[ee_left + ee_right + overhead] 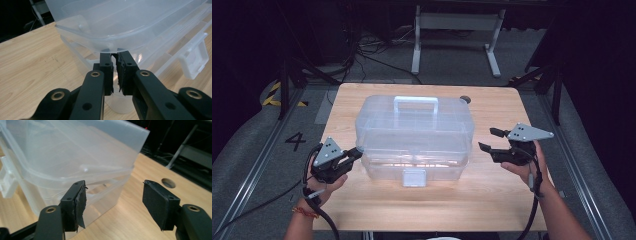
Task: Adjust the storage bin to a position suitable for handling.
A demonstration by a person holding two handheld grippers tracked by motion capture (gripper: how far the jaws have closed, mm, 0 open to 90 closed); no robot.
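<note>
Black jaws of the left gripper (114,72) stood nearly closed, with a narrow gap between the pads and nothing visibly clamped; their tips sat just under the overhanging lid rim at one end of the clear plastic box (414,135). Whether the tips touched the rim could not be told. Ahead of these jaws rose the box's translucent wall, and off to their right hung the white front latch (193,60).

In the right gripper view, the right gripper (113,205) held its jaws wide apart and empty, near the opposite end of the box but clear of it. The box corner lay ahead of the left-hand jaw; the bare wooden surface (130,220) showed between the jaws, and a round hole (168,183) in it lay beyond the right-hand jaw.

In the high view, the box sat mid-surface between both grippers, lid down, with its handle (415,103) on top.
</note>
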